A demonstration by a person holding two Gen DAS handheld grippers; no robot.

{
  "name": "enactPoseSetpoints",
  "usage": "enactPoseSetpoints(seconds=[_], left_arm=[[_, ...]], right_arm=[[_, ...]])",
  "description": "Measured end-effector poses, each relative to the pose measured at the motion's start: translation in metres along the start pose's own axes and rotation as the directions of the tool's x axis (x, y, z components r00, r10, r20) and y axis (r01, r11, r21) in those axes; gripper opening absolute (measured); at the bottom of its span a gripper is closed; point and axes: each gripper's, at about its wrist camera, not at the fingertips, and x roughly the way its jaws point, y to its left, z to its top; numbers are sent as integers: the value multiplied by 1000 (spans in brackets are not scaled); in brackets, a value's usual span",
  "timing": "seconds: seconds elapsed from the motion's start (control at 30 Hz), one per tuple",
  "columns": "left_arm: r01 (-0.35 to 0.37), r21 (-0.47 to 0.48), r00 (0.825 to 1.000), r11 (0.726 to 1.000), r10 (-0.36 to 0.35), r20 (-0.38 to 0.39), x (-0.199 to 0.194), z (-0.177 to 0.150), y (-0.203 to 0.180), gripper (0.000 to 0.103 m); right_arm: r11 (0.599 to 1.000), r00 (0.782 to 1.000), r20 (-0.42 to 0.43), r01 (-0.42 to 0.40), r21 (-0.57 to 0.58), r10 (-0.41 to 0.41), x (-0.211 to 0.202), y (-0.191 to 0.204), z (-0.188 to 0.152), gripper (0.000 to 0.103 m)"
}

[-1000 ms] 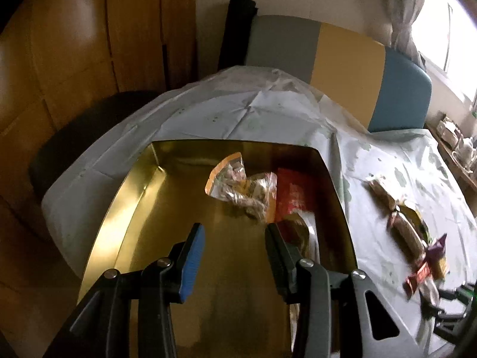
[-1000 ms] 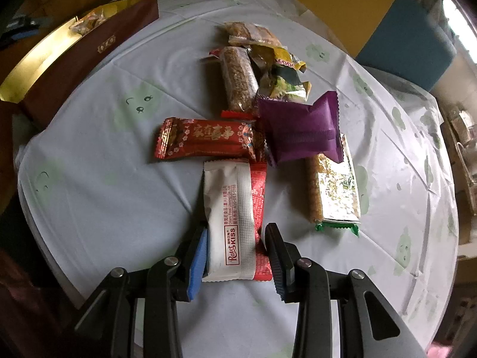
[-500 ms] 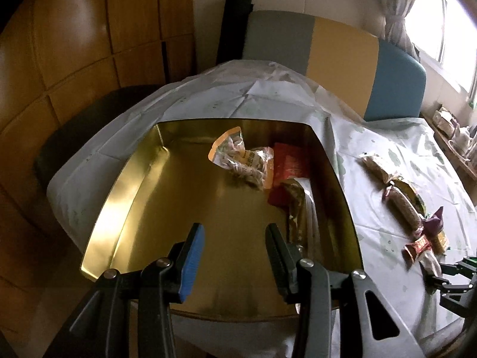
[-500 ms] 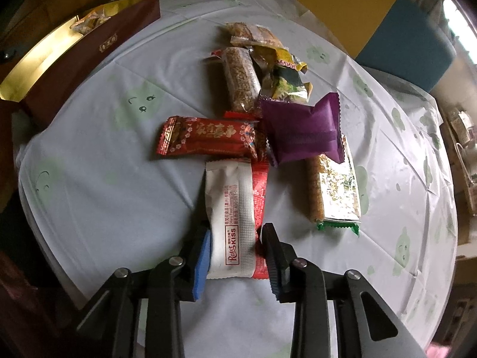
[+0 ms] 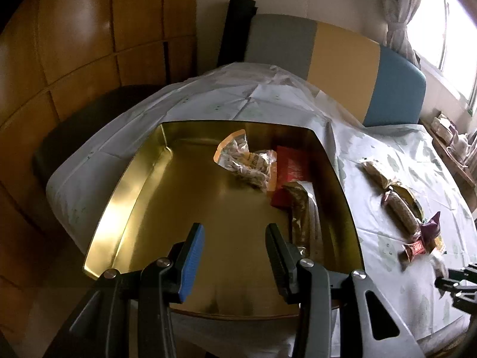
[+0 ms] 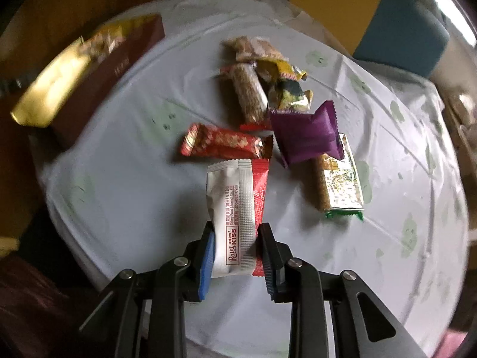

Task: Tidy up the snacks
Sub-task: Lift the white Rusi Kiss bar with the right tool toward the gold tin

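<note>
We have the right gripper (image 6: 235,238) clamped on the white wafer packet (image 6: 231,208) — long axis straight out along the fingers. The gold tin (image 6: 56,95) lies up and left of it, across the cloth. Our left gripper (image 5: 234,247) hovers over the tin, jaws apart — empty.

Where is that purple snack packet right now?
In the right wrist view, the purple packet lies on the tablecloth, right of the red bar, overlapping the green-edged bar.
</note>
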Motion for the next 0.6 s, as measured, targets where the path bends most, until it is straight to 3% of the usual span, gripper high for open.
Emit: enactPoseSetpoints(seconds=[0.27,0.6], left_arm=[[-6,-12,1000,1000,6,3,-1,0,6,43],[-26,-56,1000,998,26,-7,0,-3,25,43]], right_arm=[[989,979,142,-147,-16,148,-35,38,38,28],[956,940,188,-263,-130,284,-35,122,101,29]])
